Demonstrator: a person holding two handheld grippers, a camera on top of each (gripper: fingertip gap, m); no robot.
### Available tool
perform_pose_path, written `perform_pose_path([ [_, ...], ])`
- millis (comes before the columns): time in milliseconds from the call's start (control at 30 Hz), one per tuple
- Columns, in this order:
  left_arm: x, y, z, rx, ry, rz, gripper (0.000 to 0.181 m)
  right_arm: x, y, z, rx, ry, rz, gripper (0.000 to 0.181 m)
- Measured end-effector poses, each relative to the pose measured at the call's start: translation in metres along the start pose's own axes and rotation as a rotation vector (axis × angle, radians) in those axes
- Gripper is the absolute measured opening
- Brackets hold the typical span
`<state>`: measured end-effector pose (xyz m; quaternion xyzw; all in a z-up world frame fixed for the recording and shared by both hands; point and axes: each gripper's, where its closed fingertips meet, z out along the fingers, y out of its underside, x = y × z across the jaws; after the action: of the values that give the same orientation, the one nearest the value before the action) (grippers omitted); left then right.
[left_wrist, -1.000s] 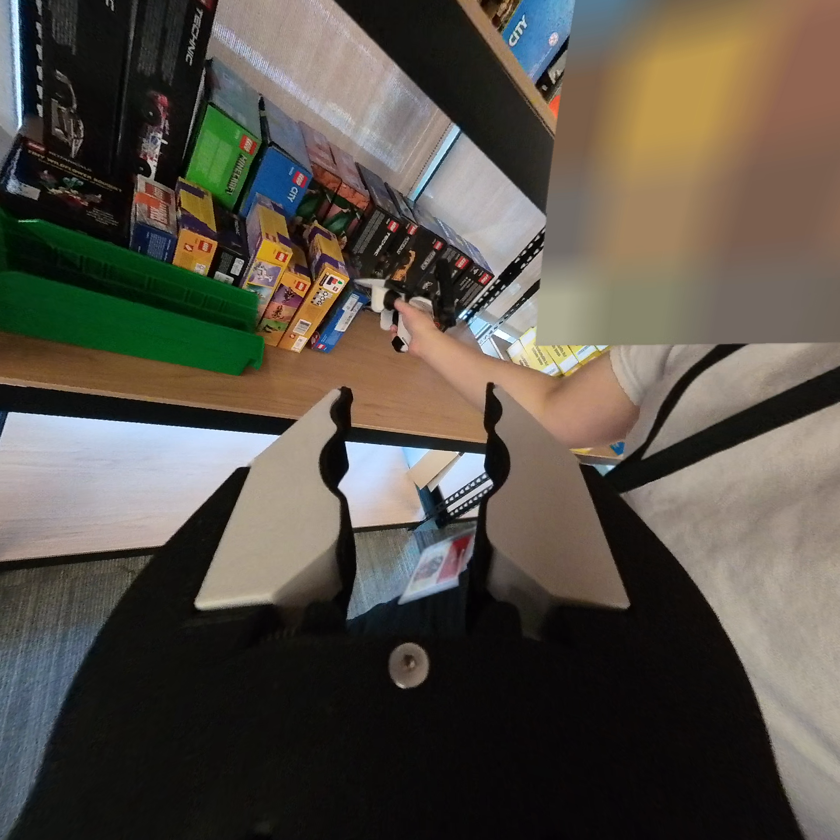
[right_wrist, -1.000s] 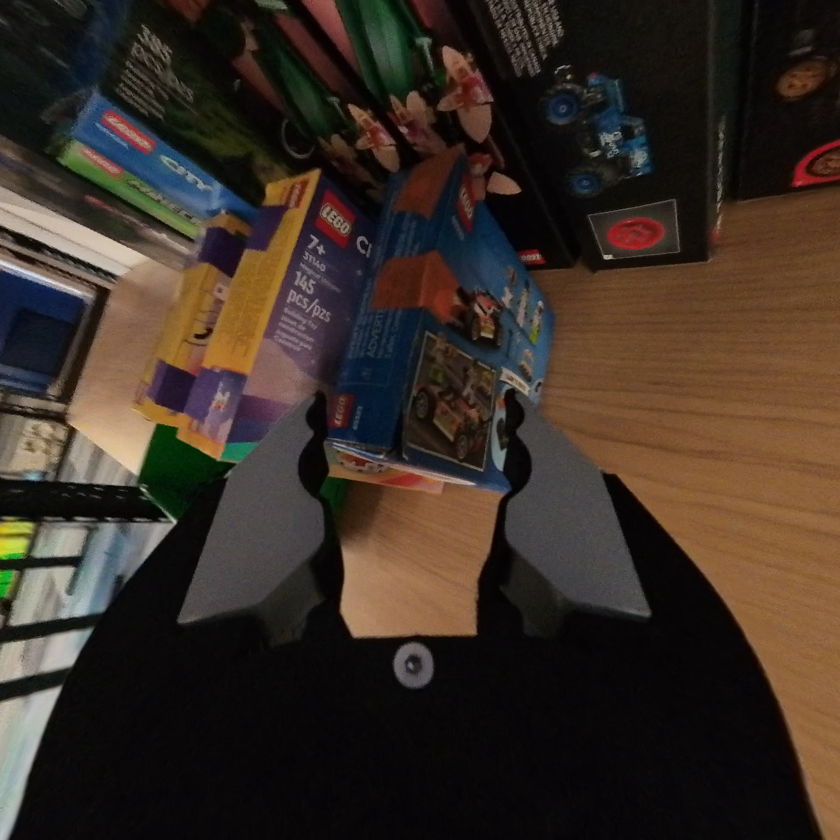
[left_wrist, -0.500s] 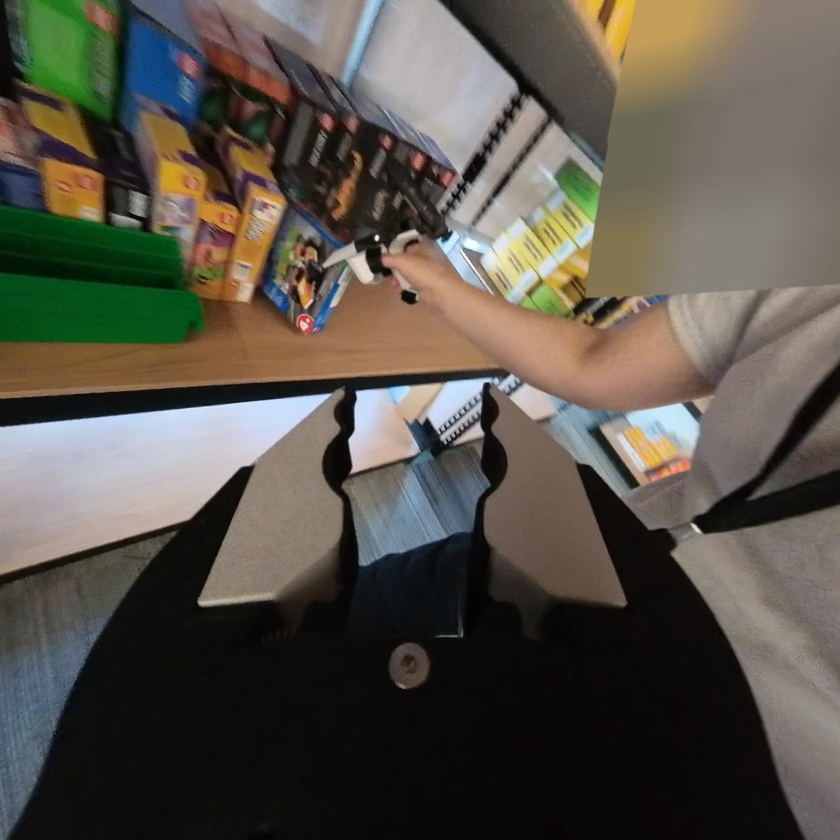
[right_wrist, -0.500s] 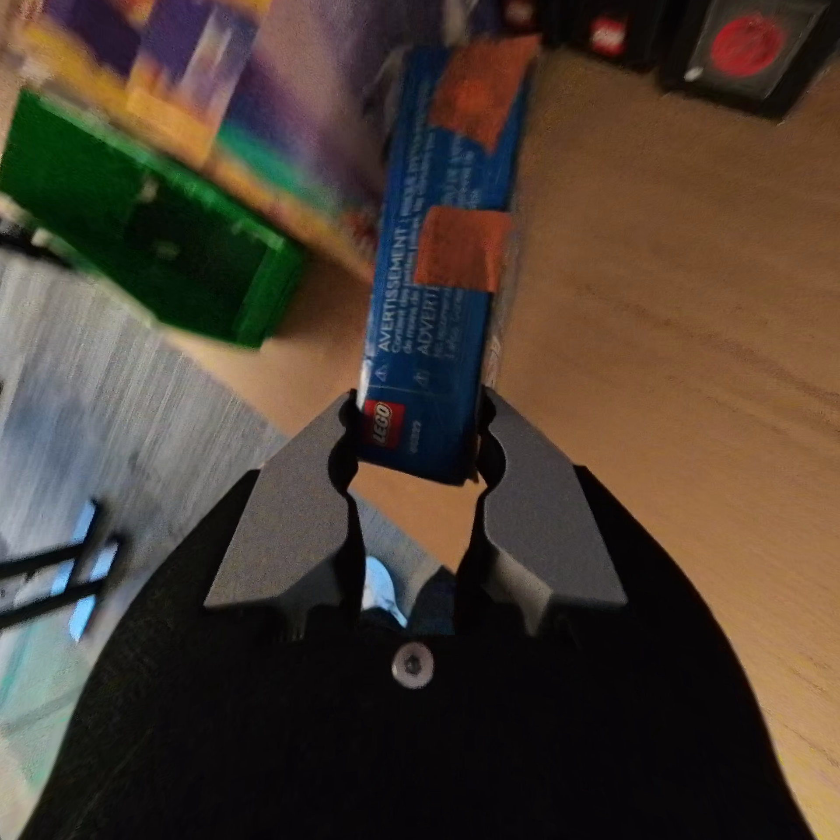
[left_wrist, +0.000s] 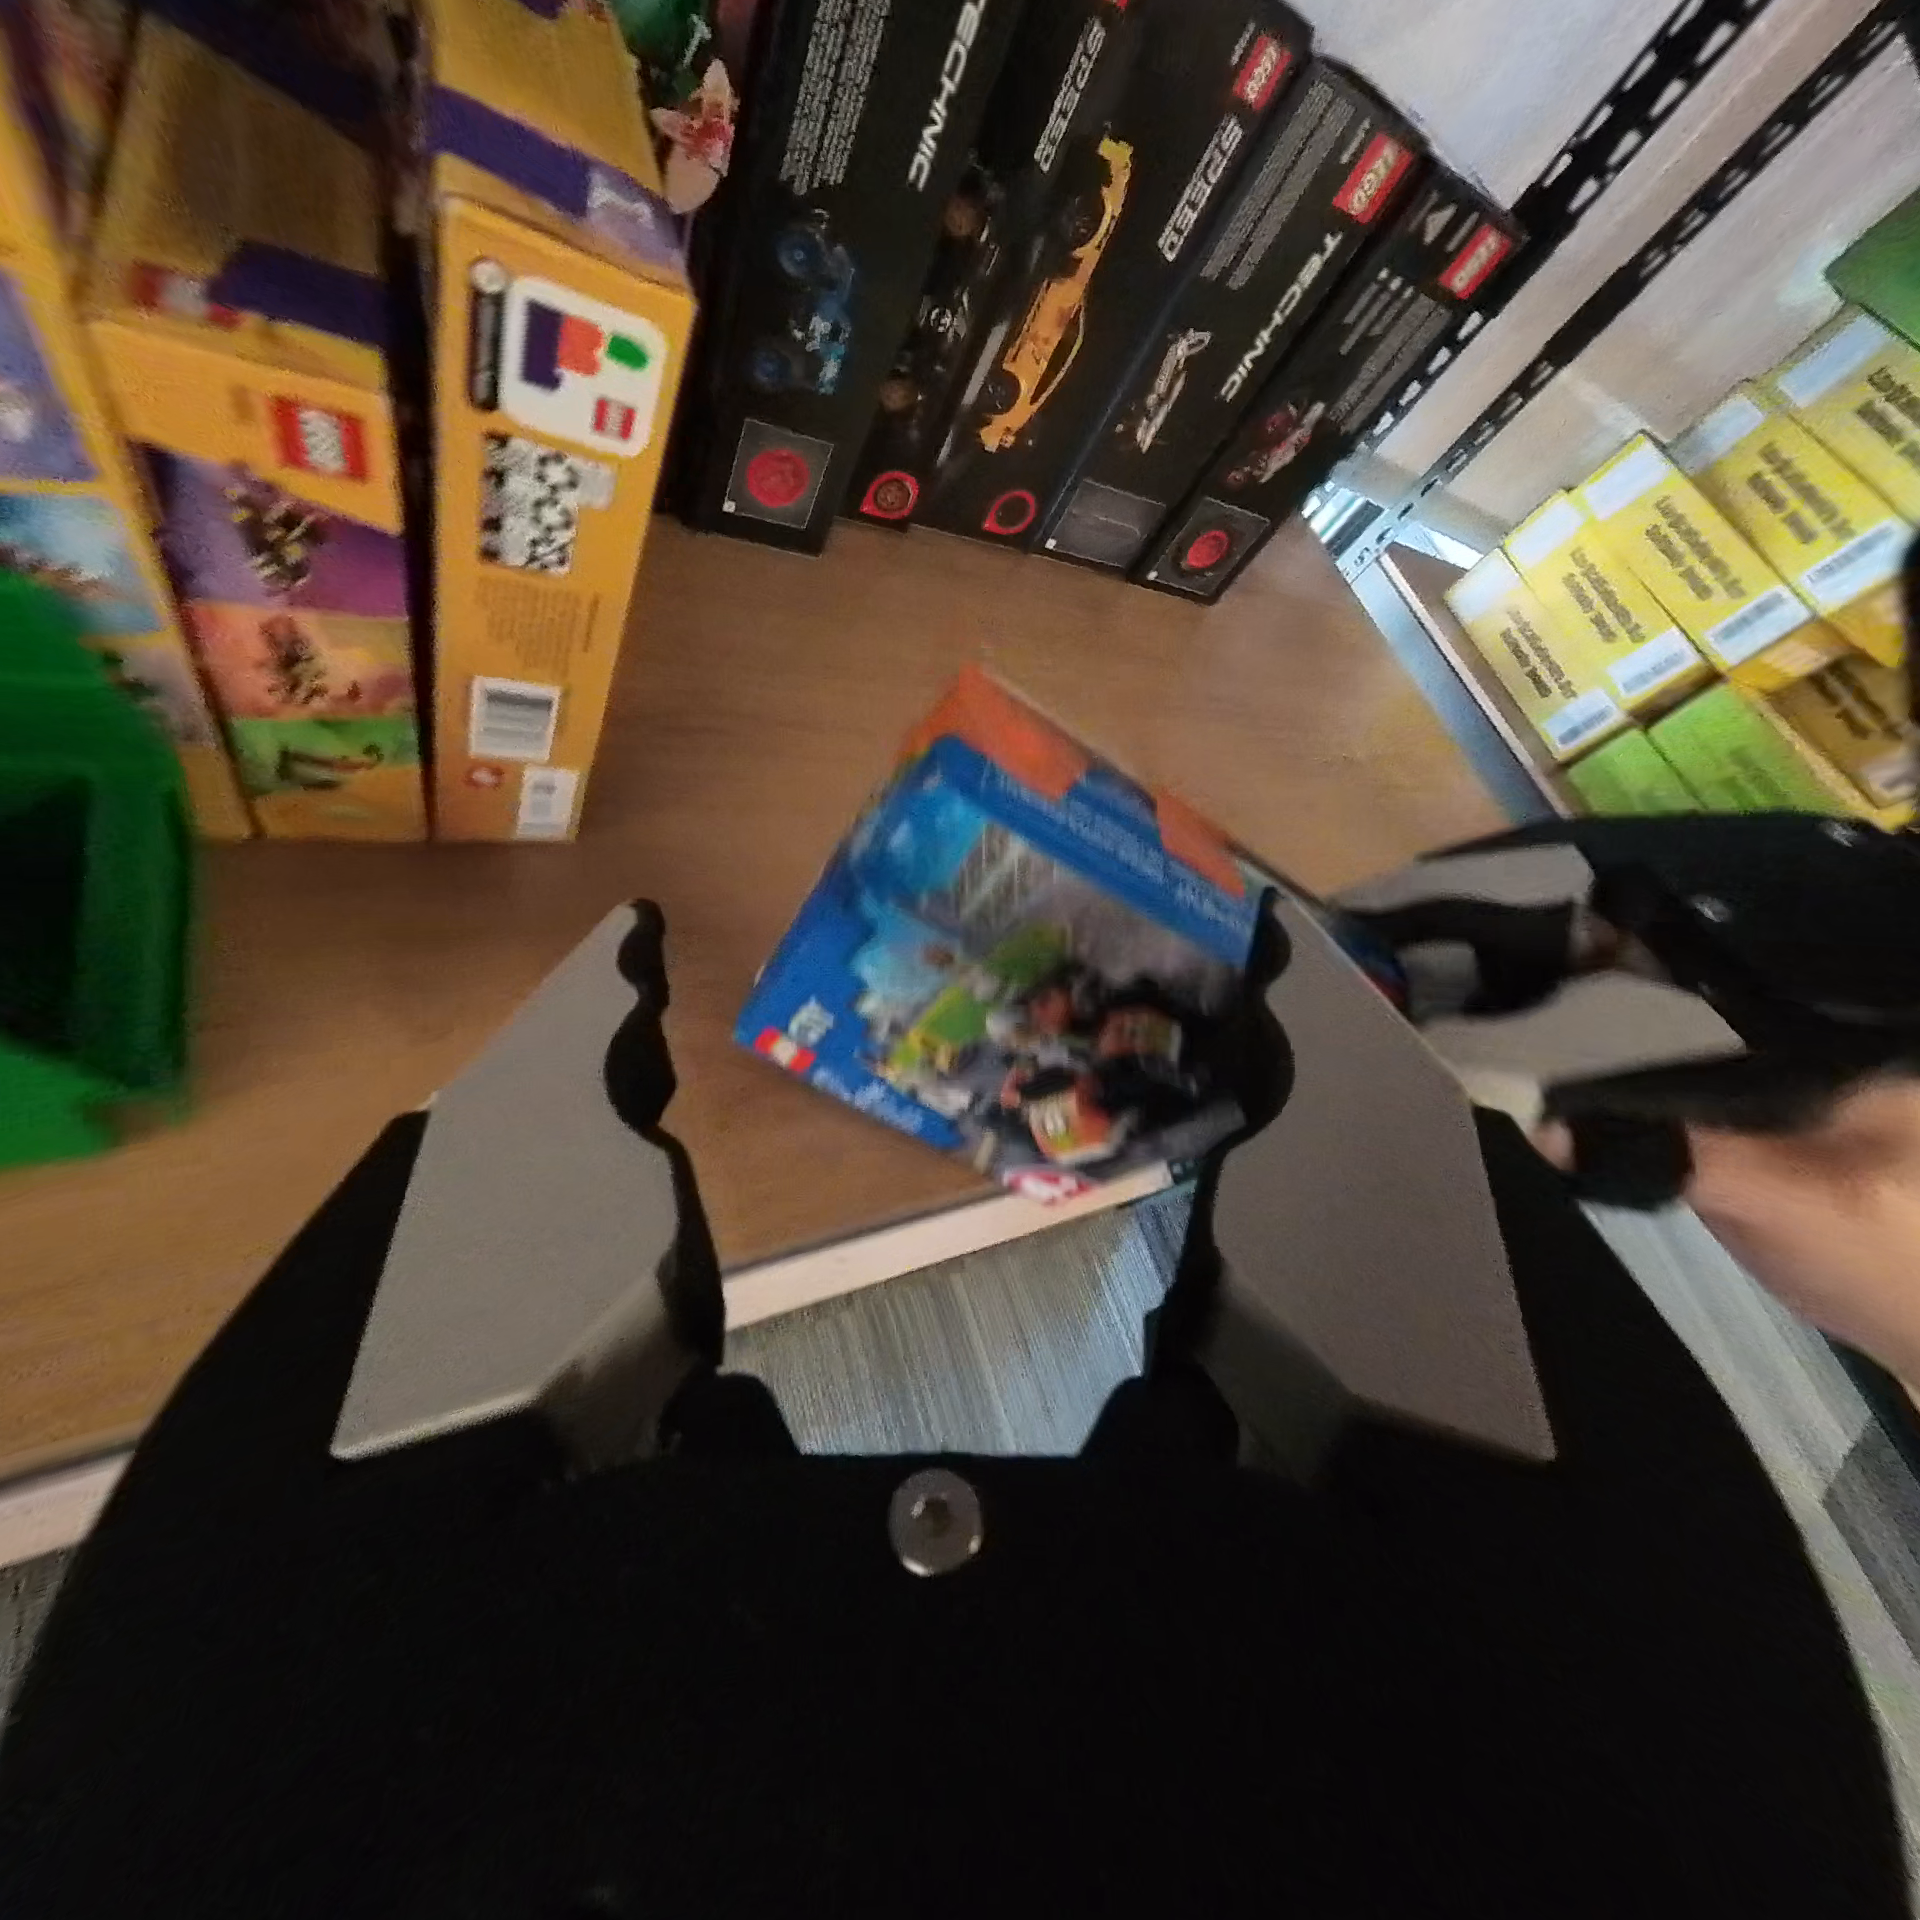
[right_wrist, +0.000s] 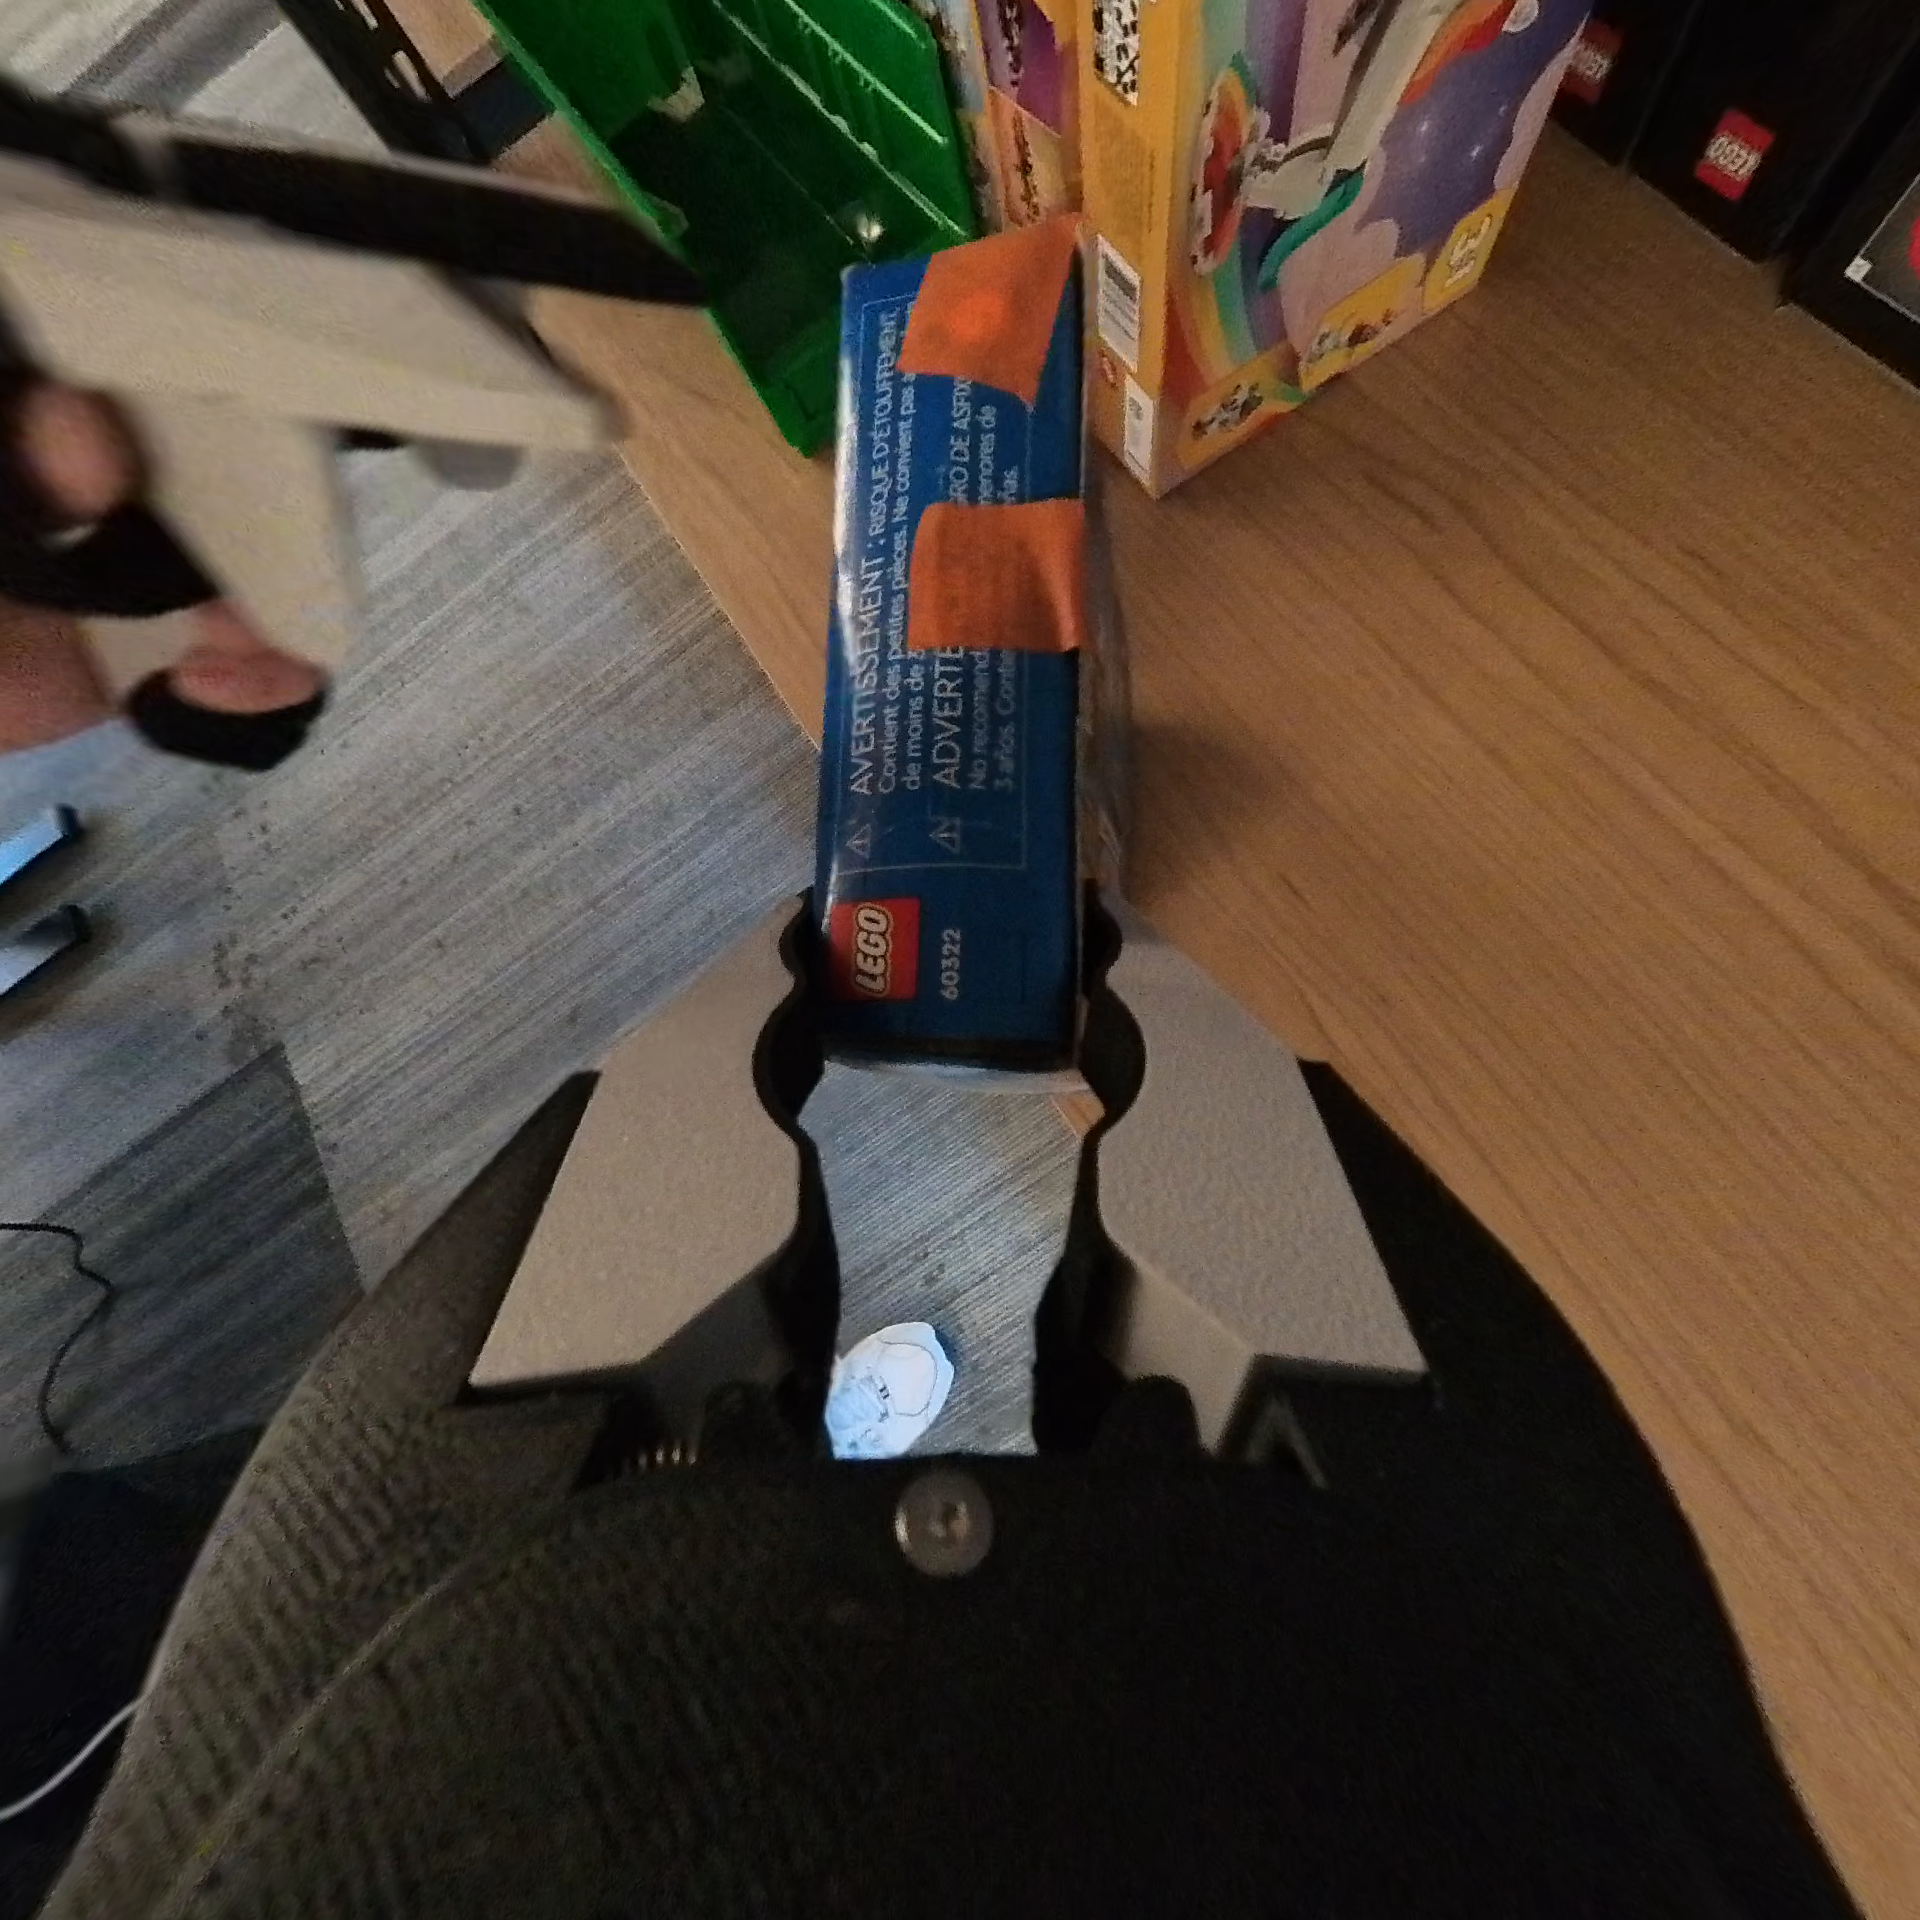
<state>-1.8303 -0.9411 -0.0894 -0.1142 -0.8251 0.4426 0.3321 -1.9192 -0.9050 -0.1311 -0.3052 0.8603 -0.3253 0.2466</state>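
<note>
Blue cardboard toy box (right_wrist: 951, 727) with orange tape, frame centre, at the wooden shelf (right_wrist: 1507, 831) edge: right tongs (right_wrist: 948, 997) pinch its narrow end; left tongs (left_wrist: 951, 1023) spread, empty; maintain firm, level grip

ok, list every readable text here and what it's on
Not quoting writing; carriers only.
Blue cardboard box in right gripper: logo, number, warning print, legible.
Tall black boxes: white spine lettering, legible.
Yellow cardboard box: logo, codes, blurred.
Yellow cartons at right: blurred.

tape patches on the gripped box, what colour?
Orange tape patches on the blue box; clearest in the right wrist view.
</note>
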Motion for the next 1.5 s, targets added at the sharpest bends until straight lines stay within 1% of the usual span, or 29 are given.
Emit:
perform_pose_path([
  [100, 0.009, -0.008, 0.038, 0.000, 0.026, -0.002, 0.112, -0.001, 0.000, 0.000, 0.004, -0.015, -0.021, 0.046],
  [200, 0.016, 0.001, 0.056, -0.055, 0.046, 0.002, 0.107, 0.000, -0.001, 0.000, 0.009, -0.030, -0.014, 0.046],
  [267, 0.016, 0.010, 0.061, -0.088, 0.047, 0.007, 0.087, 0.000, 0.000, 0.000, 0.013, -0.033, -0.026, 0.046],
  [333, 0.013, 0.012, 0.060, -0.074, 0.054, -0.030, 0.083, 0.000, -0.001, 0.001, 0.022, -0.039, -0.019, 0.046],
  [367, 0.010, 0.011, 0.059, -0.066, 0.058, -0.066, 0.077, 0.000, -0.002, 0.001, 0.026, -0.042, -0.020, 0.046],
  [433, 0.003, 0.008, 0.056, -0.046, 0.081, -0.169, 0.066, 0.000, -0.003, 0.002, 0.038, -0.048, -0.014, 0.046],
  [533, -0.004, 0.004, 0.053, -0.022, 0.127, -0.292, 0.058, 0.000, -0.004, 0.002, 0.054, -0.049, -0.007, 0.047],
  [567, -0.002, 0.001, 0.051, -0.005, 0.144, -0.293, 0.061, 0.001, -0.004, 0.002, 0.058, -0.047, 0.002, 0.047],
  [633, 0.005, -0.002, 0.051, 0.000, 0.166, -0.240, 0.077, 0.002, -0.005, 0.002, 0.066, -0.048, 0.017, 0.047],
  [667, 0.005, 0.003, 0.055, -0.035, 0.134, -0.208, 0.092, 0.002, -0.005, 0.002, 0.071, -0.045, 0.018, 0.046],
  [700, 0.006, 0.008, 0.059, -0.080, 0.100, -0.172, 0.100, 0.002, -0.005, 0.002, 0.073, -0.043, 0.014, 0.046],
  [767, 0.010, 0.017, 0.068, -0.147, 0.061, -0.099, 0.101, 0.000, -0.005, 0.003, 0.074, -0.035, -0.006, 0.046],
  [833, 0.011, 0.018, 0.073, -0.156, 0.023, -0.061, 0.098, 0.002, -0.006, 0.002, 0.081, -0.026, -0.002, 0.046],
  [900, 0.011, 0.017, 0.074, -0.155, 0.019, -0.074, 0.097, 0.003, -0.006, 0.002, 0.094, -0.035, 0.020, 0.047],
  [1000, 0.009, 0.017, 0.073, -0.150, 0.016, -0.118, 0.093, 0.002, -0.007, 0.002, 0.089, -0.029, 0.002, 0.047],
  [1133, 0.002, 0.014, 0.069, -0.128, 0.043, -0.214, 0.080, 0.001, -0.005, 0.001, 0.101, -0.027, 0.004, 0.047],
  [1333, 0.003, 0.013, 0.069, -0.165, 0.015, -0.167, 0.078, -0.001, -0.005, 0.001, 0.098, 0.008, -0.006, 0.047],
  [1500, -0.001, 0.013, 0.068, -0.149, 0.031, -0.241, 0.071, -0.001, -0.008, 0.001, 0.146, 0.008, 0.023, 0.047],
])
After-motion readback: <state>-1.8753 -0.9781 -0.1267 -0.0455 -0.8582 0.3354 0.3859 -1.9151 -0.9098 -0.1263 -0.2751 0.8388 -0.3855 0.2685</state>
